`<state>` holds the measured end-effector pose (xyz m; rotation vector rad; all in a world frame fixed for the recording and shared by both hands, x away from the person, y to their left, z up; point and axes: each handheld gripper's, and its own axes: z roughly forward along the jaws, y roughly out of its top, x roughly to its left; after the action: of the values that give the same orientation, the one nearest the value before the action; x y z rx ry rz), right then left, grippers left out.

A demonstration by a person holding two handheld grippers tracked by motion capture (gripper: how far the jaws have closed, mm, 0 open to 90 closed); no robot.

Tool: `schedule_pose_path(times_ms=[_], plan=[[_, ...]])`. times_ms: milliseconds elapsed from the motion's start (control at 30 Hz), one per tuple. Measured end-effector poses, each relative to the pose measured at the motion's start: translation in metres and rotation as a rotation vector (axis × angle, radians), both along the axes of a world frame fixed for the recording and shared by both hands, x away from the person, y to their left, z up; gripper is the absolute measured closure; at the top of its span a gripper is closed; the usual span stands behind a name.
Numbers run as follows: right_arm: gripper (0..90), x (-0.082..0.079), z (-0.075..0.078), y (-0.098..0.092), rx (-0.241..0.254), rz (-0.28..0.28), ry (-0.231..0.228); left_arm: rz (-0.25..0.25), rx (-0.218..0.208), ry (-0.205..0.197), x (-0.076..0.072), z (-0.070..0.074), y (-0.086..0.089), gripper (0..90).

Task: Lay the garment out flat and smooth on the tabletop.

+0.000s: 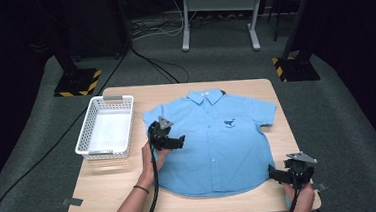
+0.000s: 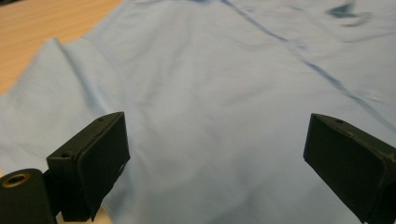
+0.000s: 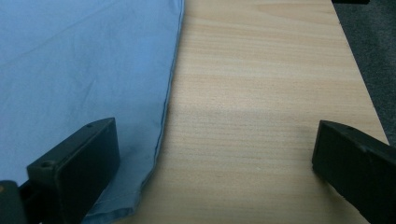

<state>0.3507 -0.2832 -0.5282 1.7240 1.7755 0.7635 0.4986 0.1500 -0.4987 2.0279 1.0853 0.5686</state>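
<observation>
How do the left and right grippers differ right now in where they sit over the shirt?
The left gripper hangs over the shirt near its left sleeve; the right gripper sits at the shirt's bottom right corner. Cloth spans the gap between the left gripper's jaws; the right's gap is mostly over bare table. Both are open and hold nothing.

shirt [image 1: 218, 139] flat on table [image 1: 107, 192], basket [image 1: 106, 128] just left of it

Left gripper [image 1: 174, 141] left of frame centre, jaws spread wide, nothing between them, forearm coming in from the bottom edge. Right gripper [image 1: 276, 174] at lower right, jaws wide apart, hand under it.
</observation>
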Motion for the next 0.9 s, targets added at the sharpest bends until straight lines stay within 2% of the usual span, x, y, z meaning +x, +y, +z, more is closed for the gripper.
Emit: schedule_pose_path(times_ms=[100, 133, 167, 233, 267, 333, 500, 567, 700, 767, 867, 900], plan=[[0.1, 0.0, 0.0, 0.0, 0.0, 0.0, 0.0, 0.049, 0.017, 0.06, 0.015, -0.012, 0.007, 6.9], [0.1, 0.0, 0.0, 0.0, 0.0, 0.001, 0.0, 0.064, 0.014, 0.086, 0.016, -0.016, 0.01, 6.9], [0.1, 0.0, 0.0, 0.0, 0.0, 0.001, 0.0, 0.081, 0.011, 0.096, 0.015, -0.02, 0.013, 6.8], [0.1, 0.0, 0.0, 0.0, 0.001, 0.001, 0.0, 0.084, -0.003, 0.118, 0.01, -0.027, 0.02, 7.1], [0.1, 0.0, 0.0, 0.0, 0.001, 0.0, 0.001, 0.089, -0.001, 0.103, 0.006, -0.028, 0.022, 6.8], [0.0, 0.0, 0.0, 0.0, 0.001, 0.0, 0.001, 0.094, -0.002, 0.098, 0.0, -0.028, 0.027, 6.9], [0.1, 0.0, 0.0, 0.0, 0.002, 0.001, 0.001, 0.106, -0.027, 0.1, -0.004, -0.027, 0.038, 6.6], [0.1, 0.001, 0.0, 0.0, 0.002, 0.004, 0.002, 0.101, -0.028, 0.106, -0.008, -0.022, 0.038, 4.2], [0.0, 0.002, 0.0, -0.001, 0.003, 0.018, 0.004, 0.064, -0.042, 0.067, -0.032, -0.005, 0.037, 1.3], [0.0, 0.003, 0.0, -0.002, 0.002, 0.033, 0.005, 0.055, -0.021, 0.039, -0.051, 0.003, 0.04, 1.0], [0.0, 0.003, 0.0, -0.003, 0.003, 0.039, 0.004, 0.059, -0.022, 0.022, -0.08, 0.005, 0.051, 0.5], [0.0, 0.003, 0.0, -0.003, 0.002, 0.039, 0.003, 0.067, -0.026, 0.029, -0.089, 0.003, 0.057, 0.4]])
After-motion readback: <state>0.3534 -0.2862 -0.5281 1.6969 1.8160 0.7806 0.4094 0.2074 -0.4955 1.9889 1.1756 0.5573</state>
